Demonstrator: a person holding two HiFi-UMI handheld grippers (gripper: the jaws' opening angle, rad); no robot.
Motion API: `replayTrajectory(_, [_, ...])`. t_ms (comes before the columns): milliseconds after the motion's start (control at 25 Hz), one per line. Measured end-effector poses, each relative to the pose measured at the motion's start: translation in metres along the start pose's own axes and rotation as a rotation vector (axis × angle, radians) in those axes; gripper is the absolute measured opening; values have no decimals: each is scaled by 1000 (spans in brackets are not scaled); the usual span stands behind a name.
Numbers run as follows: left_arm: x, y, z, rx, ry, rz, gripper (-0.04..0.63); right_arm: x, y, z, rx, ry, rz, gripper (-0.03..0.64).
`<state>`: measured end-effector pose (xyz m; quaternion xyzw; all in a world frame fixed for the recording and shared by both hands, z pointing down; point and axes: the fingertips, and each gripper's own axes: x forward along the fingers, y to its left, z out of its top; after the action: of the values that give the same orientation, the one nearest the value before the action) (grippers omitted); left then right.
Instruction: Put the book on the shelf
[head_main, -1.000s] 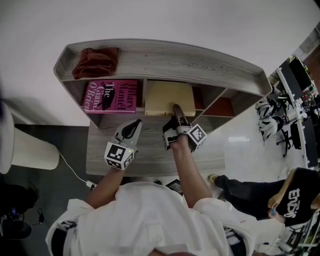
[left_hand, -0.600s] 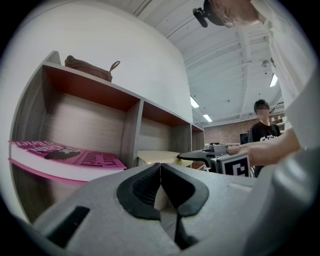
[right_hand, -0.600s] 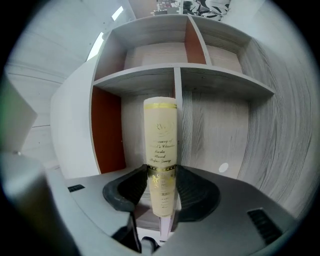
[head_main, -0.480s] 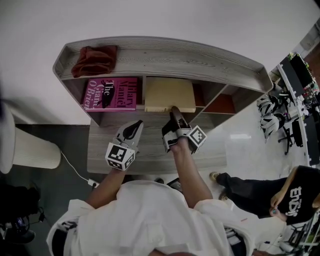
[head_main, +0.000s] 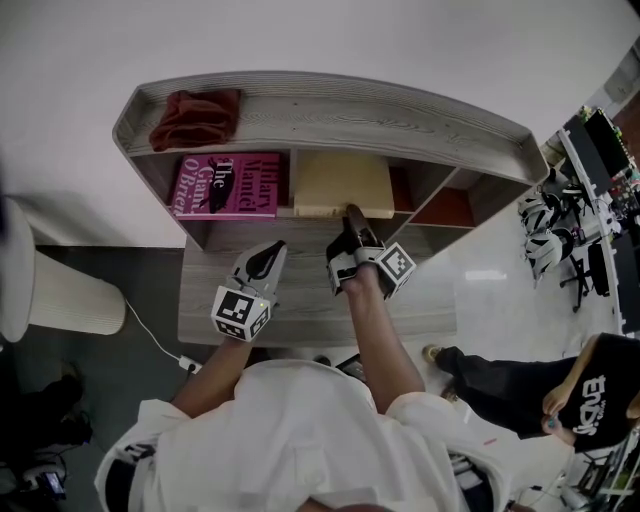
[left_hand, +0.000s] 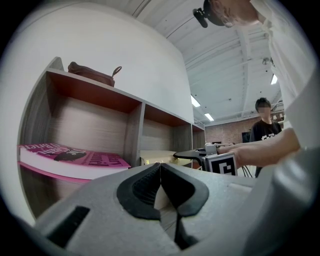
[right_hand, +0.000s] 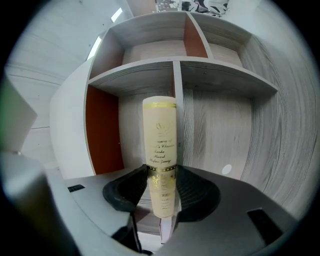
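Shelf (head_main: 400, 115): pink book (head_main: 228, 186) lying left, cream book (head_main: 343, 183) middle.

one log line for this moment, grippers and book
book: cream book in middle compartment of shelf | right gripper: shut on its spine | left gripper: shut, empty

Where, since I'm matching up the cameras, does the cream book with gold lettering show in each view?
Head view: the cream book with gold lettering lies flat in the middle compartment, right of the pink book.
Left gripper view: the book is small and pale, mid-frame, beyond the pink book.
Right gripper view: the book is dead centre, spine toward the camera.
Shared landmark: the grey wooden shelf.
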<state>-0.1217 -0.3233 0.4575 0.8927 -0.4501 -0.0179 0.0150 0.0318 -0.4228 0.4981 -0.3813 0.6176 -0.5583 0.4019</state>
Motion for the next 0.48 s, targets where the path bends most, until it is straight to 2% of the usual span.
replayTrajectory(200, [-1,-6,3,5,-2,-2,17,-3,1,0,28,-1,5,183])
replayTrajectory(320, [-2,-11,5,9,-5,-5,17,-14,-2,3,6,7,14,183])
replayTrajectory(400, [-2,-14,6,14,-6,-6,17,-26,1,4,-76,20,10,183])
replayTrajectory(480, [-1,-16,8,18,-8,-4,17,-39,13,7,-250,35,23,183])
